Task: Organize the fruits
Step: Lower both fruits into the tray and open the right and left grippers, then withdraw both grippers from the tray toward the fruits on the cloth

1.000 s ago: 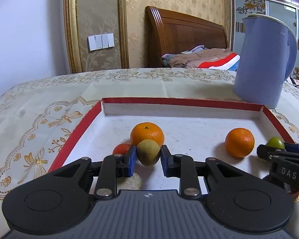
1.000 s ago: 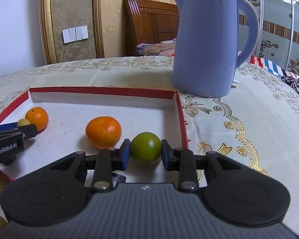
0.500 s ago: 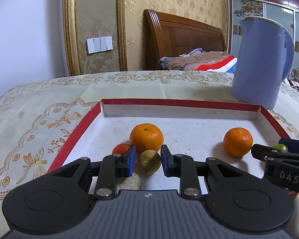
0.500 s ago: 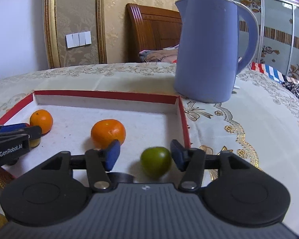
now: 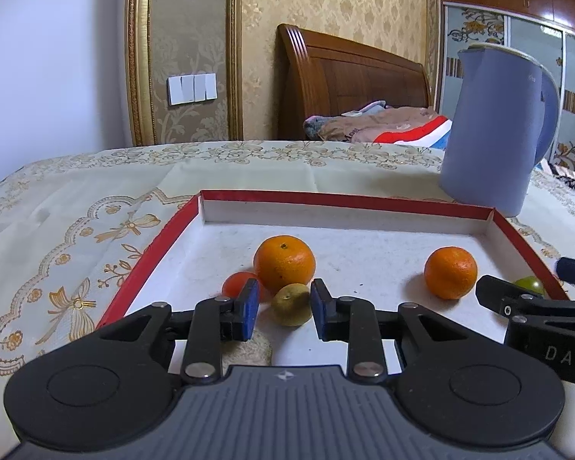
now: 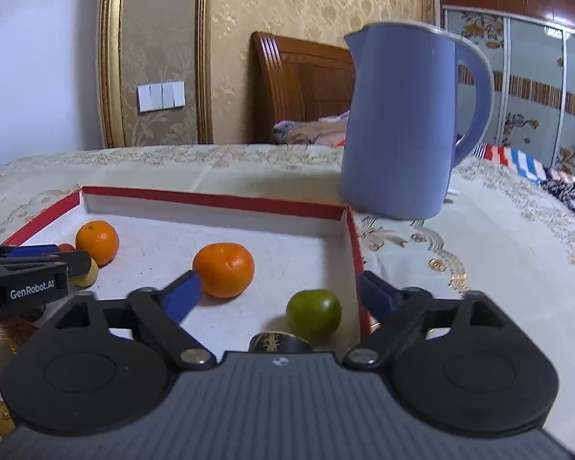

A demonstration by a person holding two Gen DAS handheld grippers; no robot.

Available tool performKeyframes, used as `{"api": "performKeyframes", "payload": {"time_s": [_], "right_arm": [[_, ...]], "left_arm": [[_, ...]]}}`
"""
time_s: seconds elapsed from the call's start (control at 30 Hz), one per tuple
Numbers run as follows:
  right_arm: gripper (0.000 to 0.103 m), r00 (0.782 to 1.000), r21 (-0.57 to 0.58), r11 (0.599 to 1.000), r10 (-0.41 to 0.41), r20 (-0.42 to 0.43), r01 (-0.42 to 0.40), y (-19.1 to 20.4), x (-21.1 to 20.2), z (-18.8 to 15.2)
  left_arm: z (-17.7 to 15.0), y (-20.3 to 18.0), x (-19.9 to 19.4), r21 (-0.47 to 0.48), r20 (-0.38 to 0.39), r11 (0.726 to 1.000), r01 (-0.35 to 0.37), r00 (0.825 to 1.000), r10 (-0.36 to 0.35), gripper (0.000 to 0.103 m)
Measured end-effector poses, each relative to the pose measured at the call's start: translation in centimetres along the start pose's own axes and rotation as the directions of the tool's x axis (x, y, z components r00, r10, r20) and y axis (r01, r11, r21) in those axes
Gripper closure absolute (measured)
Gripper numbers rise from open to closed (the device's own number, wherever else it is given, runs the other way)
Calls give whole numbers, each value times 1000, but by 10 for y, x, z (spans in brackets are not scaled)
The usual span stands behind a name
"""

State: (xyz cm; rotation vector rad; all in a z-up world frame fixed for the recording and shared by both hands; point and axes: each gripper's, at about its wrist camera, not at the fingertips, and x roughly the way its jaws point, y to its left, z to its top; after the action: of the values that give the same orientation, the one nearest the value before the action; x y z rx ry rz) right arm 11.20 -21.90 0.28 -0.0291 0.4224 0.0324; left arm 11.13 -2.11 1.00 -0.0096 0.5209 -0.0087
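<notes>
Blue kettle (image 6: 402,122) on embroidered tablecloth (image 5: 76,230), wooden headboard (image 5: 345,88)

Red-rimmed white tray (image 5: 347,202); two orange oranges (image 6: 223,269), green fruit (image 6: 313,314), yellow-brown fruit (image 5: 290,304); lilac kettle (image 6: 398,122); cream, gold-patterned cloth (image 5: 76,230).

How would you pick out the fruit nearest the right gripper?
Start at the red-rimmed tray before the blue kettle. In its near right corner, between the open right gripper fingers, lies the green fruit, the only green one; its neighbour is orange.
</notes>
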Motion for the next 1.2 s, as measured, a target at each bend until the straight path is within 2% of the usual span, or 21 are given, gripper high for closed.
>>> {"api": "performKeyframes", "payload": {"time_s": [0.1, 0.83, 0.93, 1.03, 1.2], "right_arm": [[5, 1000, 12, 1000, -3, 16, 3, -3, -4, 1], [2, 1000, 54, 999, 10, -12, -10, -11, -10, -3], [1, 1000, 58, 998, 8, -11, -8, -12, -11, -4], [0, 1000, 69, 998, 8, -15, -7, -14, -12, -5], [0, 1000, 73, 997, 7, -14, -6, -14, -13, -5]], "left_arm": [[0, 2, -4, -5, 7, 1000, 12, 1000, -12, 75], [-13, 11, -41, -15, 79, 999, 44, 996, -43, 73], [-17, 15, -45, -36, 57, 998, 42, 998, -39, 30], [-18, 15, -54, -30, 113, 999, 29, 993, -25, 30], [-20, 9, -50, 10, 85, 1000, 25, 996, -26, 30]]}}
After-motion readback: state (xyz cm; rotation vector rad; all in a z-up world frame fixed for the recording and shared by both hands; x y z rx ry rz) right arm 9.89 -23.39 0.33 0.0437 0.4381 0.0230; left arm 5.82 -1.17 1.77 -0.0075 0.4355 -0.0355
